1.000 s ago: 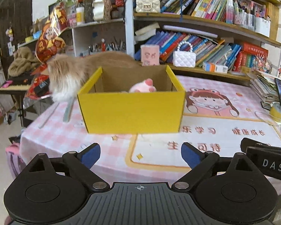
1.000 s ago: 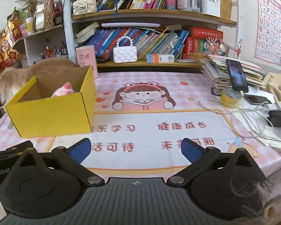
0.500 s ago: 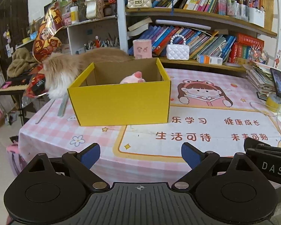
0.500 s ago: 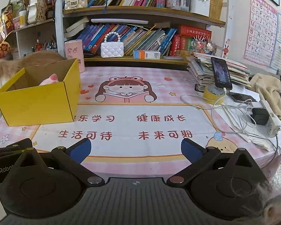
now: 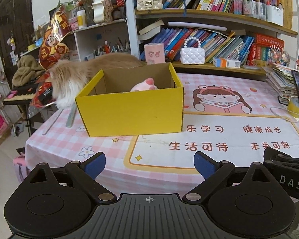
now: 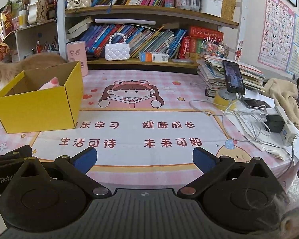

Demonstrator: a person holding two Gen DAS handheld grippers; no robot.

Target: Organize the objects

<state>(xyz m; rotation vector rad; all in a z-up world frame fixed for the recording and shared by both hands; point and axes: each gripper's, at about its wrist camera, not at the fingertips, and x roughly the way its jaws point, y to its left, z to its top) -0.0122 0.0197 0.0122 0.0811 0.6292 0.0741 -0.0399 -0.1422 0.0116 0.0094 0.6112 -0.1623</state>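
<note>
An open yellow cardboard box [image 5: 131,113] stands on the left part of the table; it also shows in the right wrist view [image 6: 37,109]. A pink plush toy [image 5: 144,85] lies inside it, mostly hidden by the box wall, and is seen in the right wrist view too [image 6: 49,84]. My left gripper [image 5: 149,164] is open and empty, held back near the table's front edge. My right gripper [image 6: 144,159] is open and empty, beside the left one over the front edge.
A fluffy cat [image 5: 83,73] stands behind the box at the table's left edge. A pink cup [image 5: 154,52] and white handbag [image 5: 192,54] sit on the shelf behind. A book stack with a phone [image 6: 234,77], tape roll [image 6: 224,99], cables and power strip [image 6: 283,123] crowd the right side.
Both grippers have drawn back from the box toward the table's front edge, so the box looks smaller. Both stay open and empty. The cat has barely moved.
</note>
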